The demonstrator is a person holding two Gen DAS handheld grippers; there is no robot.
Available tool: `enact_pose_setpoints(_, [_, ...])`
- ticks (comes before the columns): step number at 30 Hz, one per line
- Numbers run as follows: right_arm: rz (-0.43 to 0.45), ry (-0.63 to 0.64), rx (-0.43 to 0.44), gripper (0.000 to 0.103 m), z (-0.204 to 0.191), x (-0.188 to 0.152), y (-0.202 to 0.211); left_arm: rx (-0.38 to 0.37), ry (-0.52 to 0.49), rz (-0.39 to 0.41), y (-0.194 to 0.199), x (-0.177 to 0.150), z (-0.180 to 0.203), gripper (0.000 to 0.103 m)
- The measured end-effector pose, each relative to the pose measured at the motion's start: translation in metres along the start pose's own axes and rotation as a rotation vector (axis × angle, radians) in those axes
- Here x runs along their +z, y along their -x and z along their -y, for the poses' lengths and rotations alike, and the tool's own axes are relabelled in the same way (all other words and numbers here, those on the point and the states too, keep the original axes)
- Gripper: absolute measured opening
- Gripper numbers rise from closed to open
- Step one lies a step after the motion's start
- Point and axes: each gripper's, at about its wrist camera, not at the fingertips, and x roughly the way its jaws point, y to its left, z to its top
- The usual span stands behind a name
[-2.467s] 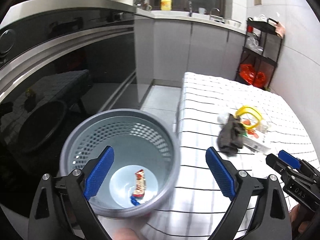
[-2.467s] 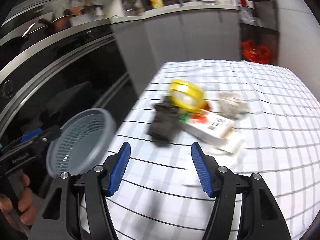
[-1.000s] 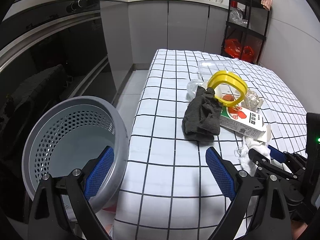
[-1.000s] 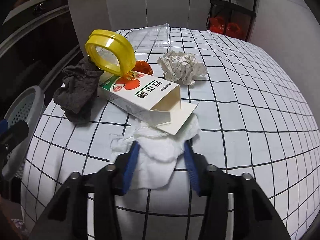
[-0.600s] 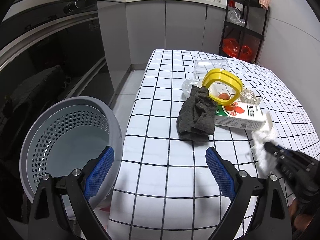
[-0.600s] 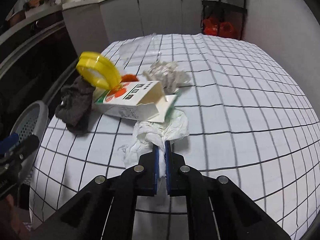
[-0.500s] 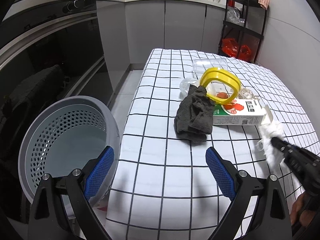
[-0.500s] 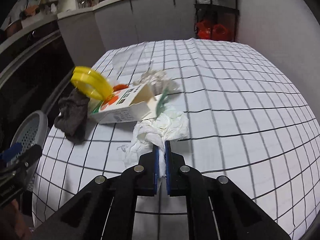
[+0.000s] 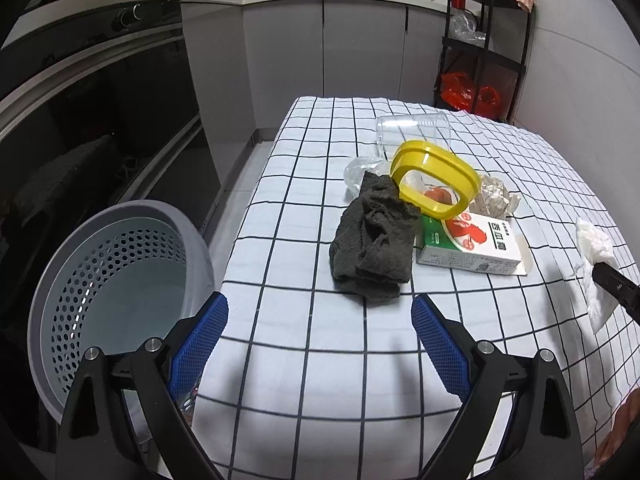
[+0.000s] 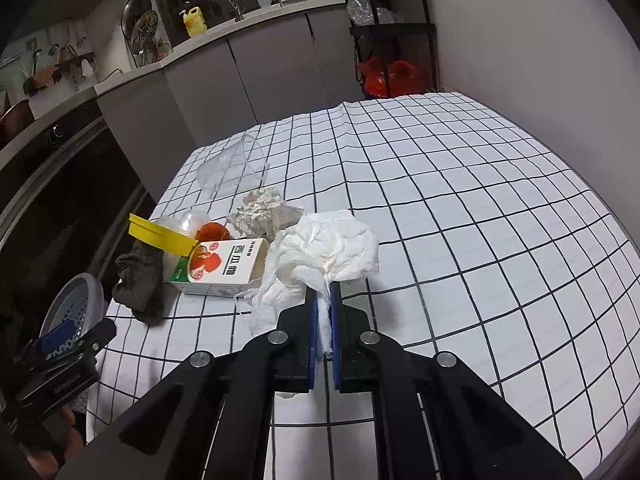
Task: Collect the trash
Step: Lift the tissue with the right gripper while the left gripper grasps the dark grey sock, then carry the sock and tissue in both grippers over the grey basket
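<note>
From the left wrist camera: the left gripper (image 9: pixel 320 340) is hovering with its jaws wide apart and nothing between them, over the near edge of the checked tablecloth (image 9: pixel 320 380). The perforated grey bin (image 9: pixel 116 280) is waiting just off the cloth's left edge, below table level. At the far right, the right gripper (image 9: pixel 618 292) is reaching into frame with a white tissue (image 9: pixel 592 248) hanging from its tip, apart from the pile. That pile, a dark rag (image 9: pixel 376 244), a yellow ring-shaped lid (image 9: pixel 436 180), a printed carton (image 9: pixel 472 244) and a clear plastic cup (image 9: pixel 412 128) lying on its side, is sitting mid-table.

From the right wrist camera: the right gripper (image 10: pixel 324 320) is clamped shut on the white tissue (image 10: pixel 328 248), its blue pads pinching a narrow twist while the rest is billowing loose in front, clear of the cloth. A crumpled paper ball (image 10: pixel 264 210) is lying just behind the carton (image 10: pixel 224 266).

The tissue is looking nearly weightless, soft and easily torn; a pinch on the gathered twist appears the surest hold, since a loose flap would likely rip or slip. Sudden swings could flick it free.
</note>
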Motion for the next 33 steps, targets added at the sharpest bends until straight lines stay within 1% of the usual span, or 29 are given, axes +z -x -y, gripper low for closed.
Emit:
enact_pose_setpoints(3, [-0.004,-0.001,0.026,0.006,0.000,-0.001,0.003,-0.008,-0.005,0.002,-0.006,0.007,0.005,0.091])
enact_pose_setpoints(8, [-0.007,-0.005,0.054,0.006,-0.001,0.001,0.004,-0.001,-0.020,0.013,-0.016,0.016,0.014,0.091])
enact_pose_setpoints(10, [-0.009,-0.011,0.064,0.006,0.000,0.002,0.004,-0.013,-0.022,0.002,-0.024,0.020,0.018,0.091])
enact_pose_setpoints(16, [-0.021,-0.009,0.087,0.006,-0.002,0.002,0.003,-0.013,-0.021,-0.043,-0.049,0.026,0.026,0.091])
enact_pose_setpoints(18, [-0.021,-0.007,0.090,0.006,-0.002,0.002,0.004,-0.016,-0.020,-0.049,-0.054,0.027,0.027,0.086])
enact_pose_setpoints(20, [-0.024,-0.006,0.095,0.006,-0.002,0.002,0.004,-0.021,-0.023,-0.068,-0.059,0.026,0.029,0.067])
enact_pose_setpoints(21, [-0.025,-0.006,0.096,0.006,-0.003,0.001,0.004,-0.026,-0.024,-0.080,-0.060,0.025,0.029,0.064])
enact_pose_setpoints(23, [-0.027,-0.003,0.096,0.006,-0.003,0.001,0.004,-0.046,-0.016,-0.094,-0.061,0.023,0.027,0.051])
enact_pose_setpoints(24, [-0.028,-0.003,0.097,0.006,-0.003,0.001,0.004,-0.048,-0.016,-0.090,-0.059,0.022,0.027,0.050])
enact_pose_setpoints(26, [-0.028,-0.001,0.097,0.006,-0.004,0.001,0.004,-0.046,-0.022,-0.081,-0.055,0.021,0.027,0.038])
enact_pose_setpoints(27, [-0.028,0.000,0.097,0.006,-0.004,0.001,0.004,-0.050,-0.020,-0.083,-0.053,0.019,0.026,0.034])
enact_pose_setpoints(29, [-0.029,0.003,0.098,0.006,-0.005,0.001,0.004,-0.062,-0.010,-0.086,-0.050,0.017,0.023,0.030])
enact_pose_setpoints(30, [-0.029,0.003,0.099,0.006,-0.006,0.001,0.004,-0.069,-0.005,-0.089,-0.047,0.016,0.021,0.026])
enact_pose_setpoints(33, [-0.026,0.007,0.102,0.006,-0.008,0.001,0.004,-0.066,-0.004,-0.077,-0.036,0.012,0.016,0.024])
